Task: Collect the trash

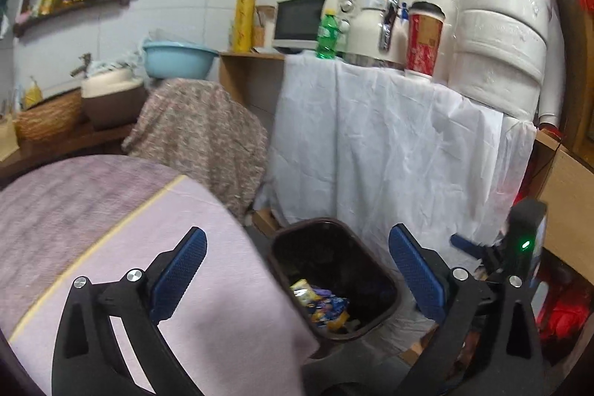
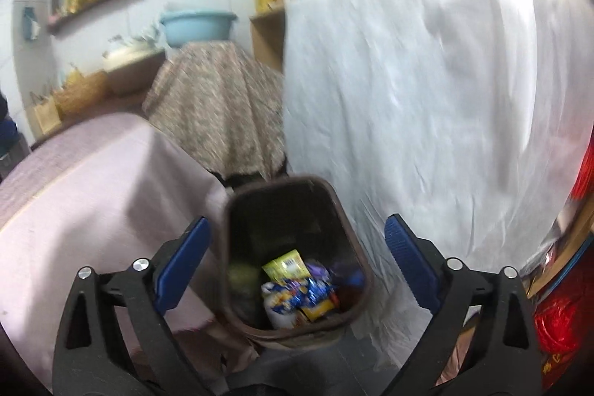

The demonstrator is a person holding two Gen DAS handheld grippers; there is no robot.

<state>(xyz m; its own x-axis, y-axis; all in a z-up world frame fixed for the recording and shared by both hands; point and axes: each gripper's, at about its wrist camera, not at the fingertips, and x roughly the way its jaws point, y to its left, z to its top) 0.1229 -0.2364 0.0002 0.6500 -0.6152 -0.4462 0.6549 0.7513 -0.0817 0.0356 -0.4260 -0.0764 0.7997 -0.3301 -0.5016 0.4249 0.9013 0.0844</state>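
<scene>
A dark brown trash bin (image 1: 378,270) stands on the floor between the pink-covered table and the white-draped counter. It holds several colourful wrappers (image 1: 323,307). My left gripper (image 1: 297,273) is open and empty, above the bin's left side. The right gripper's body shows at the right of the left wrist view (image 1: 519,247). In the right wrist view the bin (image 2: 345,229) lies straight below, with wrappers (image 2: 300,288) and a white bottle inside. My right gripper (image 2: 297,262) is open and empty over the bin.
A table with a pink cloth (image 1: 111,229) is at the left. A white sheet (image 1: 389,143) drapes a counter carrying a microwave (image 1: 300,21), green bottle (image 1: 326,36), red cup (image 1: 423,39) and paper rolls. A patterned cloth (image 1: 200,125) covers something behind. Red bags (image 2: 557,321) sit at the right.
</scene>
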